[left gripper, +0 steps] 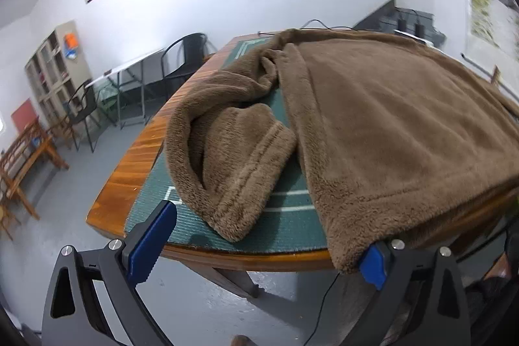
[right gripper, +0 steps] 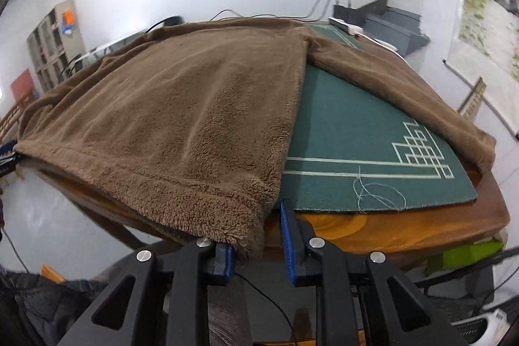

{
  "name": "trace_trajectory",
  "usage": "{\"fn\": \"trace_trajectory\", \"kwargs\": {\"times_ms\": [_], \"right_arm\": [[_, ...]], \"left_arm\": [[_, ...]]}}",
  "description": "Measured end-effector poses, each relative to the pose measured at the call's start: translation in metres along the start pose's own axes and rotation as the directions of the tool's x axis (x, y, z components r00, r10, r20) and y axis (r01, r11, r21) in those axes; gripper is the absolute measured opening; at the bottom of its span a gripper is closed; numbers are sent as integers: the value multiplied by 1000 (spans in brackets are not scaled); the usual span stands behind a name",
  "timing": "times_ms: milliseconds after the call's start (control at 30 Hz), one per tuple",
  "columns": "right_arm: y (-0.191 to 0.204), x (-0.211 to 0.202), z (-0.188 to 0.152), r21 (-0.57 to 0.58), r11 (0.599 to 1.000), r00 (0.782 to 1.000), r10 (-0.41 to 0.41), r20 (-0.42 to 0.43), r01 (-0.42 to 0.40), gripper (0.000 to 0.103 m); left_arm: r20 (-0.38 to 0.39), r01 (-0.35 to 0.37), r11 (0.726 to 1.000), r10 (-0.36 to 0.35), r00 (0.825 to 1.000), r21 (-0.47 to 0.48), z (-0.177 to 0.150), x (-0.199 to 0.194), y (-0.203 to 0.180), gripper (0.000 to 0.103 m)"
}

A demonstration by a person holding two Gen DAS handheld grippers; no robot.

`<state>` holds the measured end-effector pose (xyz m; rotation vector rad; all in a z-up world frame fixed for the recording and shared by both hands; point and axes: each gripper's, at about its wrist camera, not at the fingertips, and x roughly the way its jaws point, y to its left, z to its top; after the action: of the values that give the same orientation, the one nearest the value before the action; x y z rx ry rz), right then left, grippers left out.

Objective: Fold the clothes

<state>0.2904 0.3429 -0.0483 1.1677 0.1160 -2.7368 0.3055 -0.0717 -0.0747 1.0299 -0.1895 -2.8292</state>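
Note:
A brown fleece garment point(left gripper: 389, 119) lies spread over a green mat point(left gripper: 285, 222) on a wooden table point(left gripper: 129, 171). Its left sleeve point(left gripper: 233, 151) is bunched and folded back on the mat. My left gripper point(left gripper: 272, 226) is open wide at the table's near edge, and the hem corner hangs by its right finger point(left gripper: 373, 261). In the right wrist view the garment point(right gripper: 178, 106) has its other hem corner hanging over the table edge. My right gripper point(right gripper: 253, 226) is shut on that corner. The right sleeve point(right gripper: 389, 86) stretches along the mat point(right gripper: 356, 125).
A loose thread point(right gripper: 379, 193) lies on the mat's near edge. A power strip point(right gripper: 347, 26), cables and grey boxes point(right gripper: 389, 25) sit at the table's far end. Chairs point(left gripper: 185, 64), a folding table and a shelf point(left gripper: 55, 67) stand to the left on the grey floor.

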Motion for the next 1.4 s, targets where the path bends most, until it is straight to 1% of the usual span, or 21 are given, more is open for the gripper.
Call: {"fn": "trace_trajectory", "kwargs": {"times_ms": [33, 100, 133, 167, 233, 300, 367, 433, 500, 567, 600, 633, 667, 733, 833, 933, 967, 1000, 1033, 1100, 1400], "right_arm": [[0, 0, 0, -16, 1000, 1000, 10, -4, -10, 26], [-2, -3, 3, -63, 997, 999, 37, -3, -37, 35], [-3, -9, 2, -91, 995, 999, 46, 6, -45, 52], [-3, -14, 2, -119, 991, 998, 56, 15, -54, 62], [-6, -26, 2, -161, 984, 996, 81, 37, -74, 63], [-13, -41, 5, -151, 982, 989, 125, 76, -112, 63], [-20, -52, 14, -109, 982, 976, 170, 134, -156, 63], [-24, -54, 25, -45, 979, 960, 202, 192, -197, 63], [-21, -44, 37, 11, 974, 949, 217, 228, -226, 63], [-8, -28, 49, 38, 972, 947, 215, 239, -231, 63], [2, -20, 55, 30, 975, 950, 209, 233, -222, 63], [13, -11, 60, 11, 978, 955, 203, 216, -211, 63], [25, -2, 64, -13, 979, 960, 200, 199, -201, 63], [47, 13, 68, -69, 983, 971, 179, 160, -170, 63], [70, 33, 63, -154, 982, 986, 124, 112, -106, 63], [68, 47, 46, -161, 983, 993, 101, 61, -90, 63], [63, 48, 40, -153, 984, 992, 107, 63, -96, 64], [58, 45, 34, -144, 984, 989, 120, 84, -107, 65], [54, 44, 30, -141, 983, 986, 130, 101, -115, 66], [49, 44, 27, -152, 981, 984, 138, 114, -120, 66], [49, 37, 21, -163, 978, 982, 148, 114, -128, 68]], "left_arm": [[-5, 9, 1000, -9, 1000, 25, -2, 1, -2, 100], [6, 18, 998, -18, 1000, 58, -5, 0, -3, 100], [4, 27, 997, -27, 1000, 69, -5, 0, -2, 100], [0, 39, 996, -39, 999, 77, -5, -2, 0, 100], [-12, 67, 994, -67, 998, 91, -4, -5, 2, 100], [-17, 104, 989, -103, 995, 108, -2, -12, 4, 100], [-7, 156, 981, -156, 988, 115, 2, -23, 6, 100], [22, 213, 972, -216, 976, 95, 8, -35, 9, 100], [79, 293, 956, -295, 952, 30, 20, -46, 14, 102], [149, 356, 934, -348, 925, -26, 33, -51, 17, 102], [182, 384, 922, -370, 911, -44, 41, -51, 15, 102], [207, 402, 914, -383, 900, -54, 48, -48, 12, 102], [221, 408, 911, -386, 896, -64, 55, -43, 6, 102], [200, 407, 911, -388, 900, -61, 64, -25, -10, 102], [118, 385, 923, -381, 917, -13, 65, 4, -42, 102], [33, 334, 941, -336, 941, 56, 53, 26, -67, 102], [12, 314, 946, -316, 949, 77, 46, 31, -72, 102], [2, 307, 948, -308, 951, 87, 39, 34, -73, 102], [20, 328, 943, -329, 944, 58, 34, 35, -66, 102], [28, 373, 928, -372, 928, 5, 29, 36, -52, 102], [24, 402, 915, -403, 915, 29, 21, 29, -41, 102]]}}
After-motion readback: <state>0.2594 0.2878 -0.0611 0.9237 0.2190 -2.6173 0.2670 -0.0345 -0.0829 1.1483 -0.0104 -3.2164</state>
